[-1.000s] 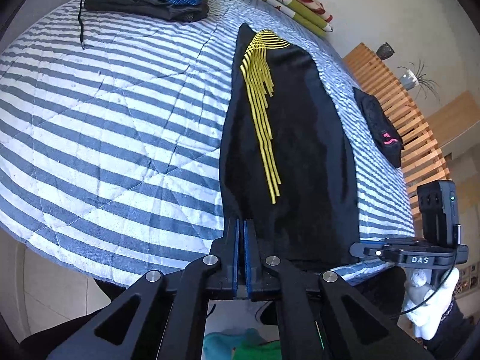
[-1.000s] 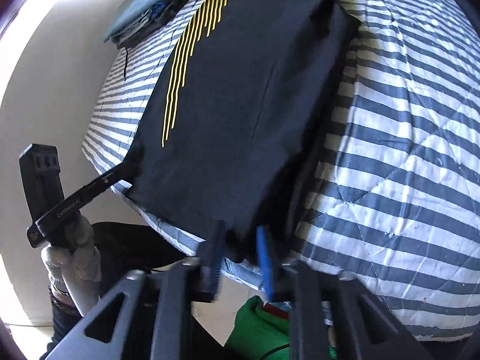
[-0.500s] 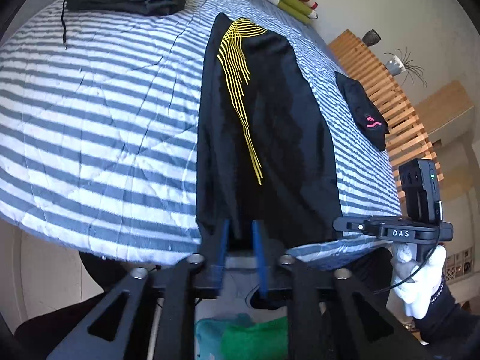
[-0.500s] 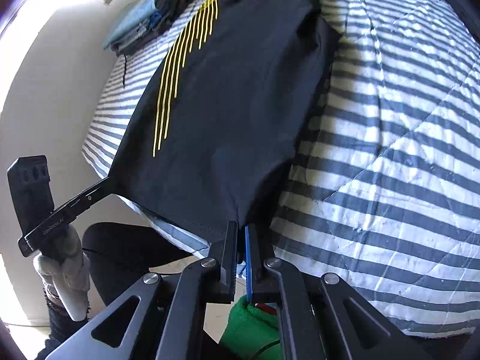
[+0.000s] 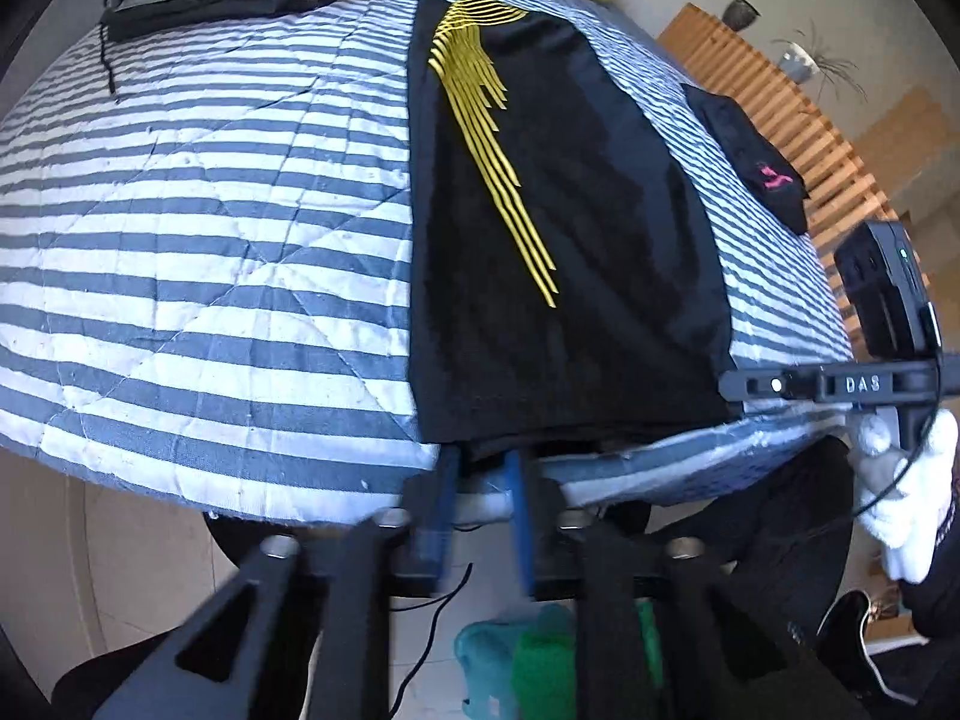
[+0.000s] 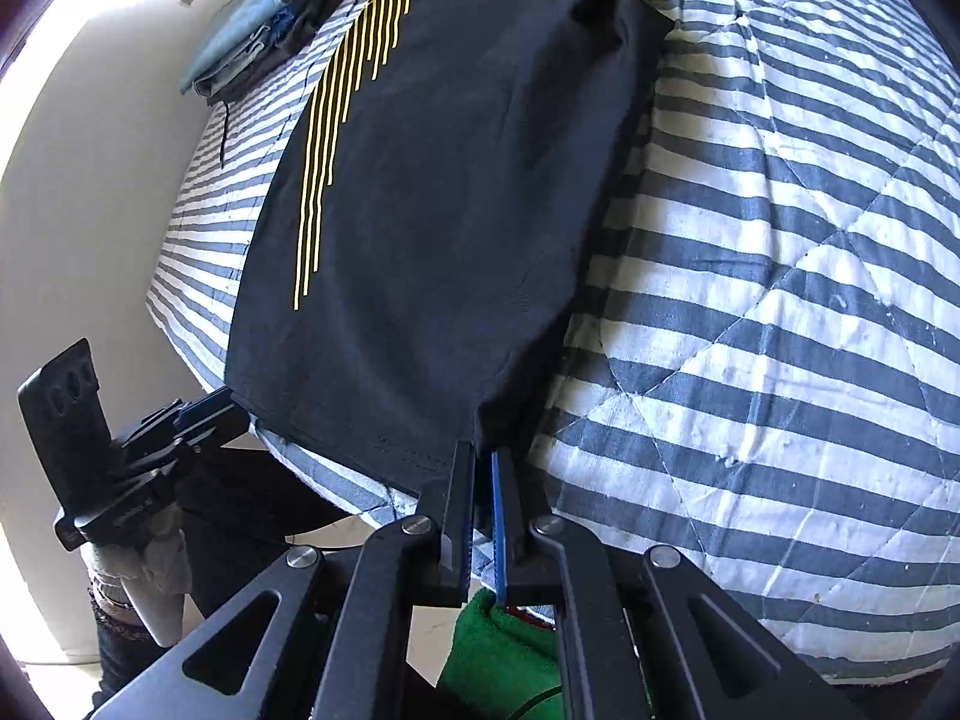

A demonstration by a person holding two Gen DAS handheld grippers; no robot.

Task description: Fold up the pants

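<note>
Black pants (image 5: pixel 558 240) lie flat on bed (image 5: pixel 198 228); soft, limp. Right hand-held gripper (image 6: pixel 483 480) pinches hem corner. Left hand-held gripper (image 5: pixel 483 480) gapes, empty, at opposite corner.

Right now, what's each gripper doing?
Left gripper: open at the pants hem, holding nothing.
Right gripper: closed on the pants' hem corner.

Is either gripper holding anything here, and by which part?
The right gripper pinches the black pants at their near hem corner. The left gripper is open, holding nothing.
</note>
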